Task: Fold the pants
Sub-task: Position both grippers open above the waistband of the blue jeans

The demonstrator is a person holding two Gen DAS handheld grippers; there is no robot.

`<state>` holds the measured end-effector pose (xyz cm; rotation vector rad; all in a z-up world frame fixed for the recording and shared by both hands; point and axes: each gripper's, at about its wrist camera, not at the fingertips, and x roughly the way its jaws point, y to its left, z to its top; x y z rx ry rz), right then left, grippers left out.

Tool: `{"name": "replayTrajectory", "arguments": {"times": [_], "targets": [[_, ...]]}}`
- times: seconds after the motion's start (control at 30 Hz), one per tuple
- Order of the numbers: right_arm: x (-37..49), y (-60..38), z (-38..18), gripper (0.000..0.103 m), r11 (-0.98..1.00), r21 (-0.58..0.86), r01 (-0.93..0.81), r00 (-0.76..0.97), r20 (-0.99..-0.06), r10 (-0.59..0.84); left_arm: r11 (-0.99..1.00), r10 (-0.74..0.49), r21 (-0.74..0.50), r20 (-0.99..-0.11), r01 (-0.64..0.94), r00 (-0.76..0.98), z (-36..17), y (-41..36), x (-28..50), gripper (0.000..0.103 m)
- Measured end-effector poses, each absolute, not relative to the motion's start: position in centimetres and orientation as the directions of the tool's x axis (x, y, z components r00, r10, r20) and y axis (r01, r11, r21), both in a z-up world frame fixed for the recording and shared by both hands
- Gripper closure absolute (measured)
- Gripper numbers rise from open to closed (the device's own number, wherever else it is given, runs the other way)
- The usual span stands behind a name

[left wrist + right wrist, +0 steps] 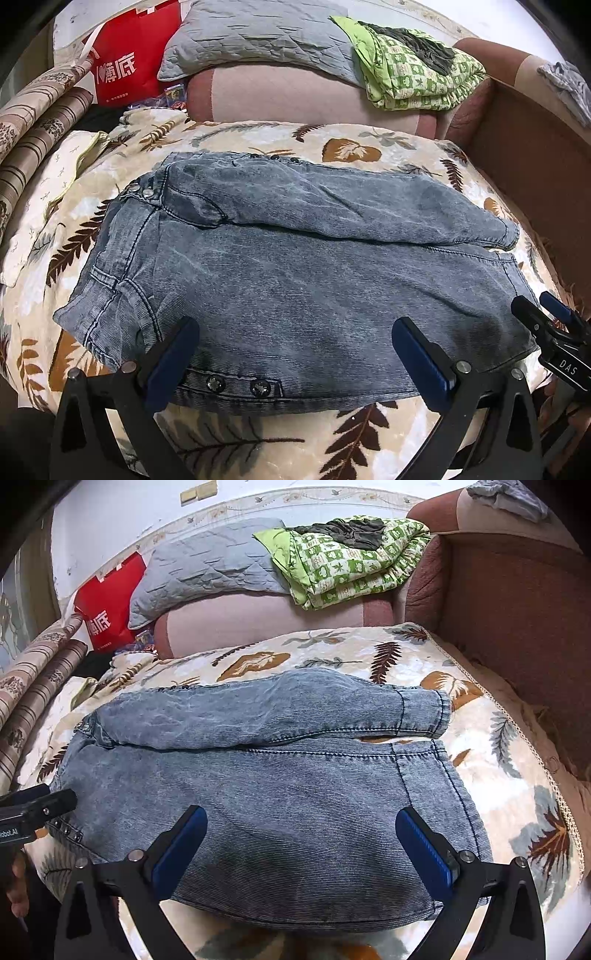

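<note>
Blue pants (288,266) spread flat on a leaf-print blanket (258,439), waist to the left. Behind, a pink sofa back (295,96) with grey pillow (258,37), green quilt (417,74), red bag (129,59). Left gripper (295,354) and right gripper (301,845) fingers spread wide above the near edge, pinching nothing.

A red paper bag (131,55) at the back of the sofa is showing white print reading "I", a heart, then "薄底", with a smaller line under it too small to read. The right gripper (554,314), seen from the left wrist, is carrying a label reading "DAS", while the left gripper (37,808), seen from the right wrist, is displaying a label cut off by the frame edge, reading "obot.AI"
</note>
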<state>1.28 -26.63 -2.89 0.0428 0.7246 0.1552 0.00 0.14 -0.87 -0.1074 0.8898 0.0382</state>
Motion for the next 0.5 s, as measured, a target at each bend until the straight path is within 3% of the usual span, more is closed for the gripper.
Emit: {"name": "replayTrajectory", "arguments": {"times": [0.5], "targets": [[1.33,-26.49,-3.18,0.0,0.988,0.089,-0.126,0.734,-0.662,0.153,0.993,-0.025,-0.09,-0.789,-0.075,0.613,-0.89,0.53,0.06,0.0]]}}
